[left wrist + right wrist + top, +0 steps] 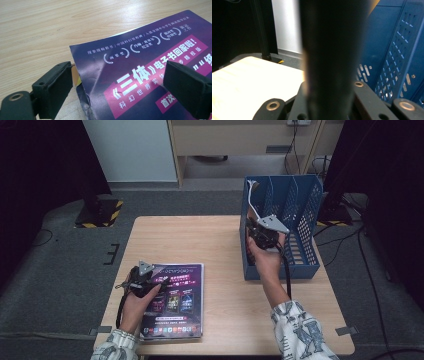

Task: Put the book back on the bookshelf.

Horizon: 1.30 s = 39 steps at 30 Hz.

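Note:
A purple magazine [175, 302] with white and pink print lies flat at the table's front left. My left gripper [146, 279] sits at its far left corner. In the left gripper view the left gripper [120, 82] is open: one jaw is beside the slightly lifted corner and the other is over the magazine [140, 72] cover. My right gripper [259, 227] is at the left side of the blue file rack [300, 220]. It is shut on a thin flat thing [252, 197] that stands upright at the rack's left end. That thin flat thing [332, 50] is a dark blurred band in the right gripper view, with the right gripper [329, 102] behind it.
The wooden table [200, 240] has bare room between the magazine and the rack. The rack has perforated dividers and stands at the table's far right edge. Grey floor, a cabinet and black stands surround the table.

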### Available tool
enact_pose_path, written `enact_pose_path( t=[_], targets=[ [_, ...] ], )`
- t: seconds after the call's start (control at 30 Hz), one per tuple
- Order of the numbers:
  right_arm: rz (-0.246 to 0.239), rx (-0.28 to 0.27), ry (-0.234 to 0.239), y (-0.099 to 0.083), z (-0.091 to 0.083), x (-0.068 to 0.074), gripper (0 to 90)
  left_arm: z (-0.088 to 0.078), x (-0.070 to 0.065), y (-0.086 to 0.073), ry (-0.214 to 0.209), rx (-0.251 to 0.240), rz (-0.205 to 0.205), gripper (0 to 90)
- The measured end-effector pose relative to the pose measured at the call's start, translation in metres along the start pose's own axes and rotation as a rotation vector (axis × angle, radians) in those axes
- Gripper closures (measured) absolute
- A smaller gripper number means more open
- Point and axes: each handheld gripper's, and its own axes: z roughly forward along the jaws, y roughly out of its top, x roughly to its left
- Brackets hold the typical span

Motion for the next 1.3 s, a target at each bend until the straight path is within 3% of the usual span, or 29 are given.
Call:
enact_pose_path(
  t=[0.23,0.43,0.83,1.0,1.07,1.17,1.3],
  targets=[
    [-0.063,0.012,-0.015,0.0022,0.0005,0.0047,83.8,0.0,-0.0001,0.0,-0.001,0.0,0.001,8.5],
    [-0.042,0.004,-0.01,0.0016,0.0014,0.0069,78.4,0.0001,-0.0003,-0.0001,-0.004,0.001,0.0,8.5],
    [0.006,-0.017,0.0,-0.0026,-0.0011,0.0062,58.7,0.0006,-0.001,-0.0002,-0.006,0.003,0.002,8.5],
    [0.015,-0.023,0.001,-0.0039,-0.002,0.0059,55.9,0.0007,-0.0009,-0.0002,-0.006,0.003,0.002,8.5],
    [-0.002,-0.02,0.001,-0.0045,-0.0022,0.0062,58.9,0.0008,-0.001,-0.0002,-0.006,0.002,0.003,8.5],
    [-0.038,-0.021,-0.013,-0.0038,-0.0028,0.0067,72.6,0.0006,-0.0013,-0.0001,-0.006,0.002,0.003,8.5],
    [-0.1,-0.01,-0.037,-0.0001,-0.0026,0.007,82.9,0.0007,-0.0009,-0.0002,-0.006,0.002,0.002,8.5]
  ],
)
